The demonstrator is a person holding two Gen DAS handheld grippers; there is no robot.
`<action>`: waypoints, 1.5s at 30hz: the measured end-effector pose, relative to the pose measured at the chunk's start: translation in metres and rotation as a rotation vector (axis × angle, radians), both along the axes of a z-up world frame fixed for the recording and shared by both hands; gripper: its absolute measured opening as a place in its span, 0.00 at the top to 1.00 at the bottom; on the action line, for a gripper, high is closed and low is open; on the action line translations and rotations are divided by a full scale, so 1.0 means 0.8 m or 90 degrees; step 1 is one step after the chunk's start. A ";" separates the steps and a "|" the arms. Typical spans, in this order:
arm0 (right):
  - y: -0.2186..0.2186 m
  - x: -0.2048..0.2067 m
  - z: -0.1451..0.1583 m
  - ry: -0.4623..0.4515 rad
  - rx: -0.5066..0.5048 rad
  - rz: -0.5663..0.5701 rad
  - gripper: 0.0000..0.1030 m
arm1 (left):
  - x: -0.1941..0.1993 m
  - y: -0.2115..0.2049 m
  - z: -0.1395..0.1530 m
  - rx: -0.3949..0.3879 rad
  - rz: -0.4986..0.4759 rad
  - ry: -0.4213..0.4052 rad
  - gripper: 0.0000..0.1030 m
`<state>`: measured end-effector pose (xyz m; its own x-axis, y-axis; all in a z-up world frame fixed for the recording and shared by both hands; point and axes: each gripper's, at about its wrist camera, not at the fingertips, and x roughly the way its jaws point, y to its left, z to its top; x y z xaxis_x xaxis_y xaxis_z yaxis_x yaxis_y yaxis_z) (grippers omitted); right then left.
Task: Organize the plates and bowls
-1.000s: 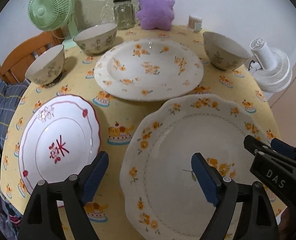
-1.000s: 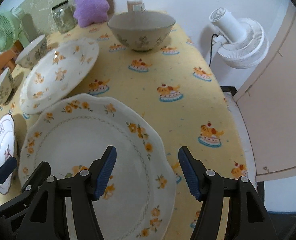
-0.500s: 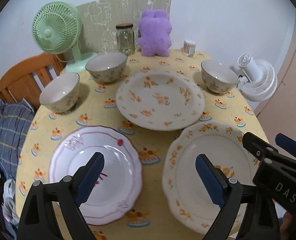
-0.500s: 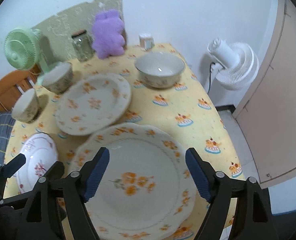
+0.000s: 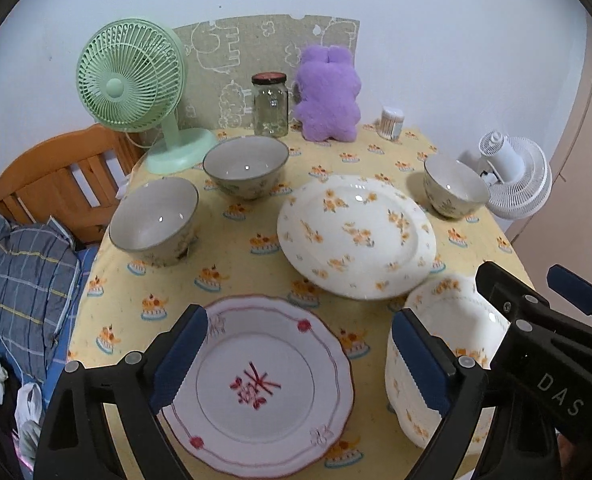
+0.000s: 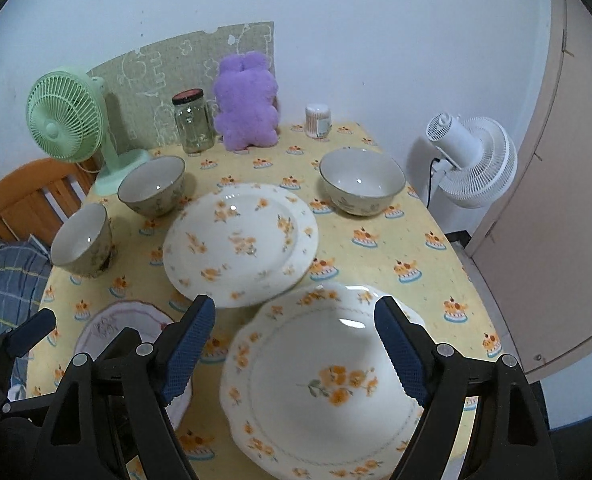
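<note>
Three plates lie on the yellow tablecloth: a red-trimmed plate at the front left, a scalloped orange-flower plate at the front right, and a round orange-flower plate in the middle. Three bowls stand behind: one at the left, one at the back, one at the right. My left gripper is open above the red-trimmed plate. My right gripper is open above the scalloped plate.
A green fan, a glass jar, a purple plush toy and a small cotton-swab tub line the back edge. A white fan stands off the table's right side. A wooden chair is at the left.
Both grippers have risen and pulled back from the table. The view has widened from close over the scalloped plate to the whole table. Both stay open and empty.
</note>
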<state>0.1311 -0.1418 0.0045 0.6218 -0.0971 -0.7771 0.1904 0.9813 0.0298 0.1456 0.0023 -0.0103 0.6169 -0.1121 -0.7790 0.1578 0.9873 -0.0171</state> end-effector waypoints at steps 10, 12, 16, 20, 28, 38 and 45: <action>-0.018 0.072 -0.008 0.005 0.009 0.005 0.18 | 0.069 -0.016 -0.004 0.008 0.022 0.000 0.08; -0.024 0.091 -0.013 0.005 0.010 0.003 0.18 | 0.086 -0.020 -0.008 0.011 0.030 0.002 0.08; -0.035 0.126 -0.026 0.004 0.020 0.005 0.18 | 0.117 -0.030 -0.019 0.014 0.048 0.004 0.08; -0.043 0.154 -0.038 0.007 0.024 0.005 0.18 | 0.143 -0.038 -0.030 0.016 0.059 0.005 0.08; -0.053 0.199 -0.082 0.032 0.041 -0.005 0.18 | 0.194 -0.043 -0.080 0.008 0.096 0.054 0.09; -0.059 0.234 -0.146 0.093 0.060 -0.002 0.18 | 0.223 -0.053 -0.137 0.034 0.106 0.102 0.18; -0.055 0.247 -0.172 0.123 0.075 0.010 0.24 | 0.226 -0.055 -0.157 0.047 0.097 0.117 0.23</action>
<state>0.3289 -0.1857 -0.1334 0.4606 0.0095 -0.8876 0.1880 0.9762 0.1080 0.3260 -0.0419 -0.1361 0.4696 0.0326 -0.8823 0.0072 0.9991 0.0407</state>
